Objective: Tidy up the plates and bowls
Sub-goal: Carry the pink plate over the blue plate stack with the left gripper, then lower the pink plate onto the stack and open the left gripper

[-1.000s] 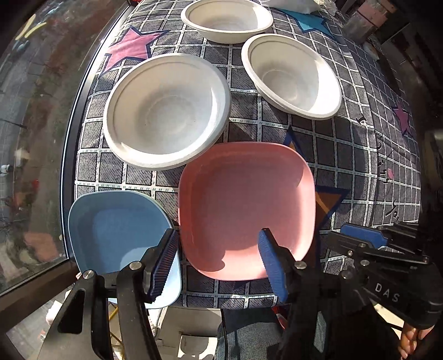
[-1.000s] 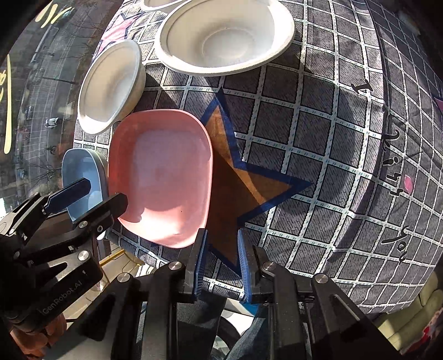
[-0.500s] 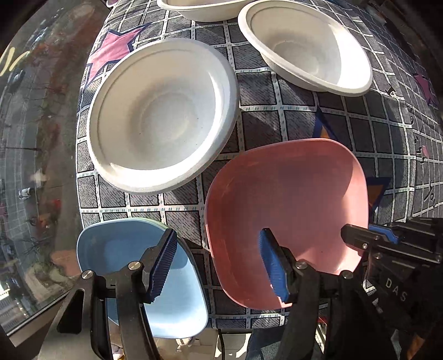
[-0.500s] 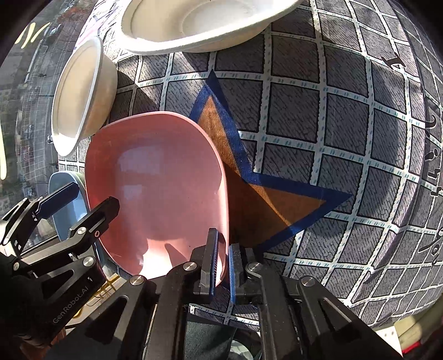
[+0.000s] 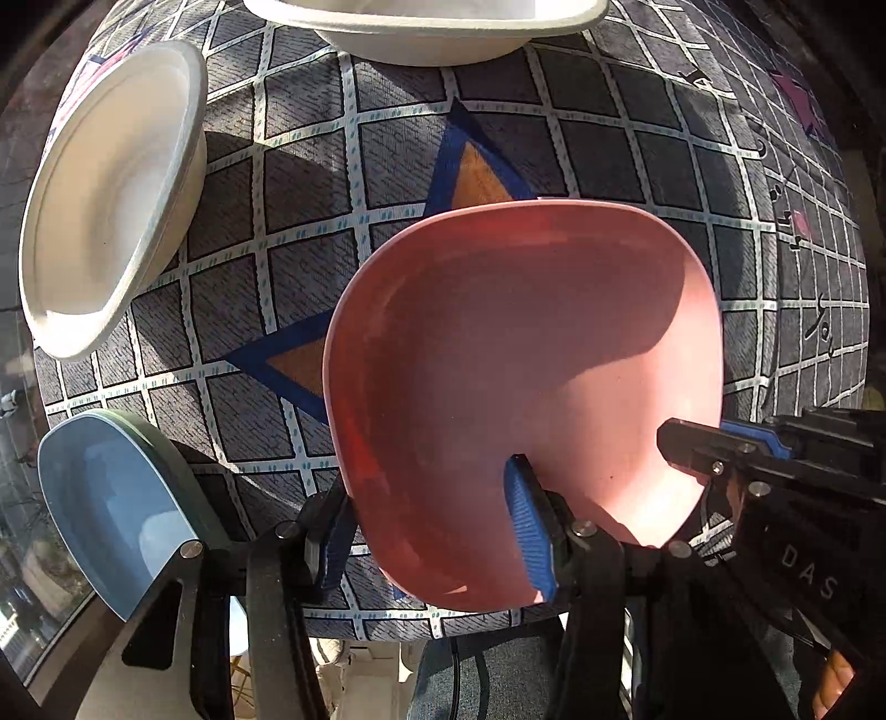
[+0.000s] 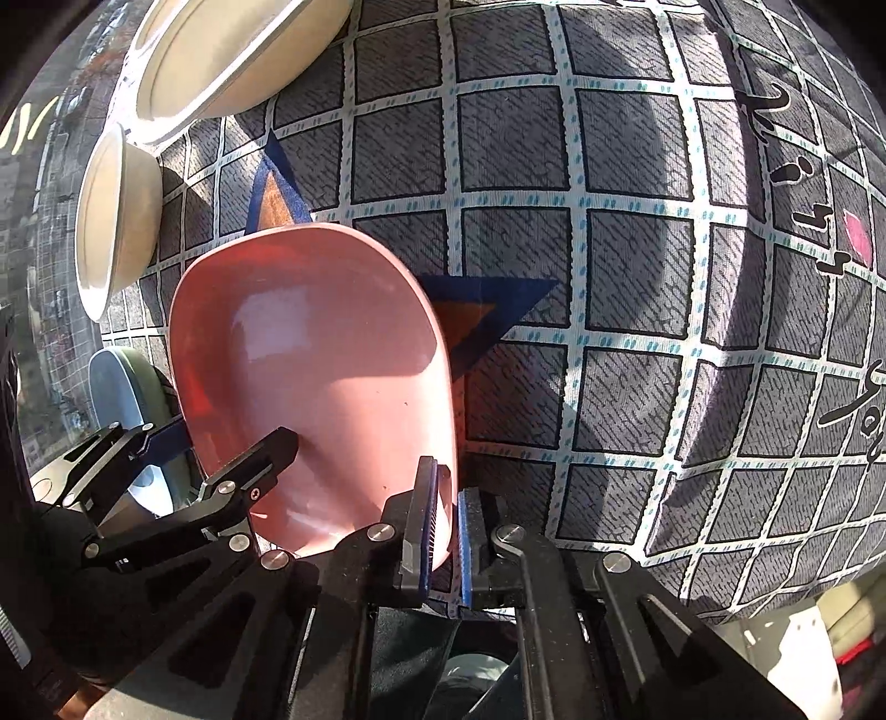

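A: Checked counter [image 5: 398,183]; where's the pink plate [image 5: 526,376]?
B: Centre, its 5 o'clock rim clenched in the right gripper [image 6: 447,518].
A: Left gripper [image 5: 432,531]?
B: Straddling the 7 o'clock rim, just been closing; contact hidden. Top bowl [image 5: 443,33] cut off.

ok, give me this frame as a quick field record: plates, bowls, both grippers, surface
pink plate: tilted, near edge lifted off the cloth
right gripper: shut on the pink plate's rim
left gripper: jaws astride the pink plate's near-left rim, just been closing, pads not clearly pressing
blue plate: at the table's near-left corner, untouched
white bowls: two in view, upright, behind the plates
surface: table under checked cloth with star prints
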